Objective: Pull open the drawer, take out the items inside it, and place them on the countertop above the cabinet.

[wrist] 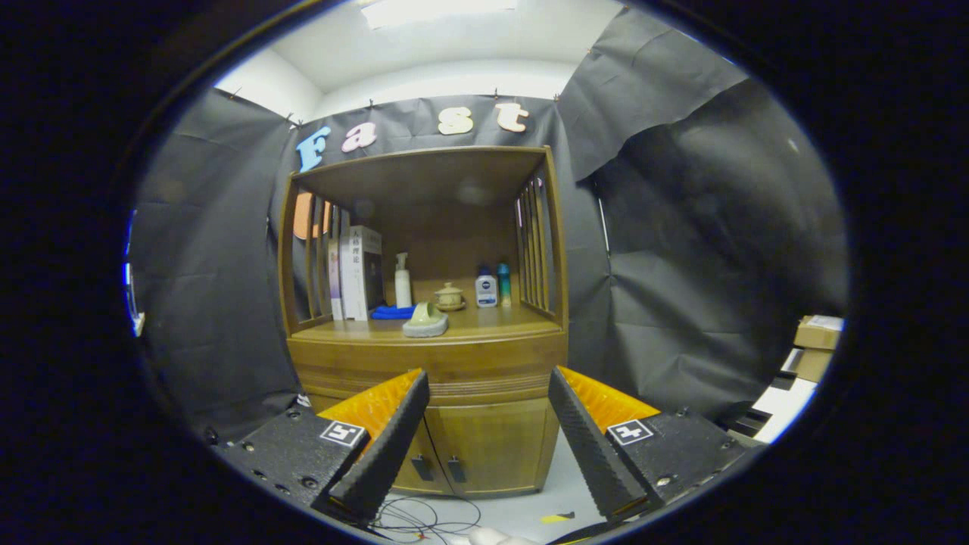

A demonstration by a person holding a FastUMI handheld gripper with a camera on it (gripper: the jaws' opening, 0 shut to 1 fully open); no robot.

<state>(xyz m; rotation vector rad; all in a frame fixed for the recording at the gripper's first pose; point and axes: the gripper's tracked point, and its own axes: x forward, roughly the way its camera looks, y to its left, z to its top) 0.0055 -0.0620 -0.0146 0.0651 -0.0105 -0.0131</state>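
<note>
The drawer (pixel 428 365) is sitting shut in the wooden cabinet (pixel 484 446), a broad band of wood just under the countertop (pixel 492 324) and just above the two lower doors, and it is showing dead ahead, beyond the fingertips. The gripper (pixel 488 393) is hanging in the air well short of it, its two fingers spread wide and pinching nothing, with the drawer front and the door panels framed in the gap between them. Up on the countertop a pale green slipper (pixel 425 321) is lying near the front edge, left of centre, with a folded blue cloth (pixel 393 312) just behind it to the left. Further back, a row of books (pixel 356 272) is standing upright against the slatted left side, a white pump bottle (pixel 403 281) is standing just right of them, and a small lidded pot (pixel 450 297) is sitting on its saucer near the middle. Off to the right, a white bottle with a blue cap (pixel 486 289) and a slim teal bottle (pixel 504 284) are standing side by side near the right slats. Down on the pale floor, near the fingers, thin cables (pixel 424 518) are looping in front of the cabinet doors. Far right, cardboard boxes (pixel 816 344) are stacked beside the dark cloth wall.
</note>
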